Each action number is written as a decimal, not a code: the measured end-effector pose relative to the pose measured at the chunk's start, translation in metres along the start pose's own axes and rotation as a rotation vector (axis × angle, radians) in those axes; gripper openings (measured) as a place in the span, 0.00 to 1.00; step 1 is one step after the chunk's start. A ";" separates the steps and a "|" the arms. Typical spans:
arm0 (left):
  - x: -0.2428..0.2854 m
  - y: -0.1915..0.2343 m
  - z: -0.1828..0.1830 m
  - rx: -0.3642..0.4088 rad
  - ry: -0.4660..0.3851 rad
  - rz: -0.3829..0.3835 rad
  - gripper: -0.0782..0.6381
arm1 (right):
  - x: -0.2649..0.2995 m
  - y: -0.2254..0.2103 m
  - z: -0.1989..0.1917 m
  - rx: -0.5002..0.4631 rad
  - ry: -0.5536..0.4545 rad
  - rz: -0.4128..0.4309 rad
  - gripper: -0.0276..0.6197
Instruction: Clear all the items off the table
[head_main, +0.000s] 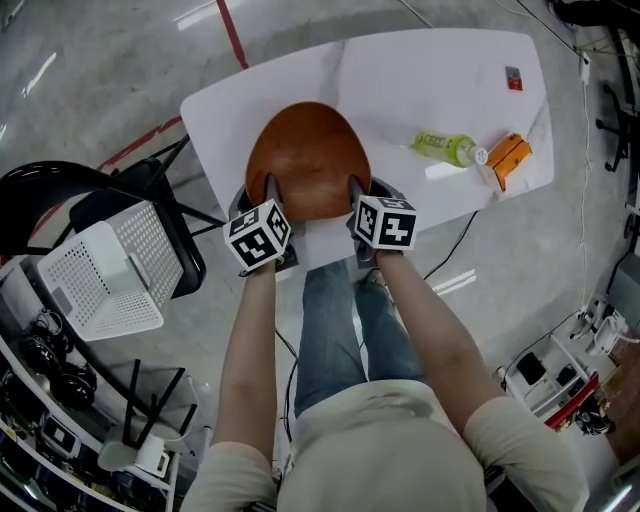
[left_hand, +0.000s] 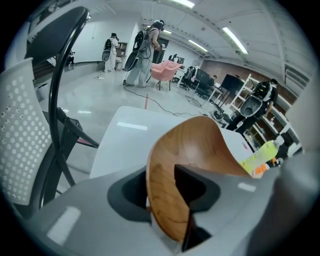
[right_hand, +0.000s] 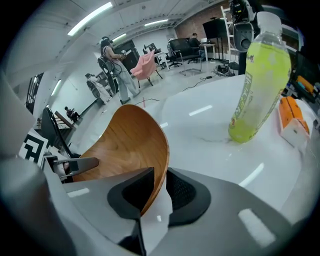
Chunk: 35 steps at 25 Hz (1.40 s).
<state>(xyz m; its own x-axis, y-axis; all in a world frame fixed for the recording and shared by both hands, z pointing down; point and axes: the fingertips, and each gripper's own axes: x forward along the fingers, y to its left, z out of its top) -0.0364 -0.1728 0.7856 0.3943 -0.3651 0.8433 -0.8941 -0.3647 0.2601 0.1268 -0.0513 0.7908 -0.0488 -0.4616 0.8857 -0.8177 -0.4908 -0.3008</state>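
A curved wooden bowl (head_main: 305, 155) lies on the white table (head_main: 400, 80) near its front edge. My left gripper (head_main: 270, 192) sits on the bowl's near-left rim. In the left gripper view the bowl wall (left_hand: 190, 145) fills the gap of the left gripper (left_hand: 165, 200), pads against both faces. My right gripper (head_main: 355, 190) is on the near-right rim. In the right gripper view the thin rim of the bowl (right_hand: 125, 140) stands between the pads of the right gripper (right_hand: 159, 187), which touch it. A yellow-green bottle (head_main: 447, 147) lies further right.
An orange object (head_main: 508, 158) and a small white piece (head_main: 440, 171) lie beside the bottle (right_hand: 260, 75). A small red item (head_main: 513, 78) sits at the far right corner. A white perforated basket (head_main: 110, 265) rests on a black chair (head_main: 60, 195) to the left. People stand far off.
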 end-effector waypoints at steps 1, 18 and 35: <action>0.001 0.000 0.000 -0.001 0.004 0.000 0.31 | 0.000 -0.002 0.000 0.009 -0.002 -0.008 0.15; -0.046 -0.001 0.020 -0.021 -0.008 -0.050 0.16 | -0.050 0.016 0.025 0.011 -0.061 -0.065 0.10; -0.152 -0.011 0.039 -0.057 -0.057 -0.069 0.17 | -0.151 0.060 0.045 -0.075 -0.118 -0.062 0.10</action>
<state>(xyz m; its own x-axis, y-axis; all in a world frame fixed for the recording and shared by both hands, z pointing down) -0.0778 -0.1466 0.6364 0.4657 -0.3897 0.7946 -0.8742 -0.3419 0.3447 0.1108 -0.0438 0.6230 0.0674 -0.5180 0.8527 -0.8576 -0.4668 -0.2158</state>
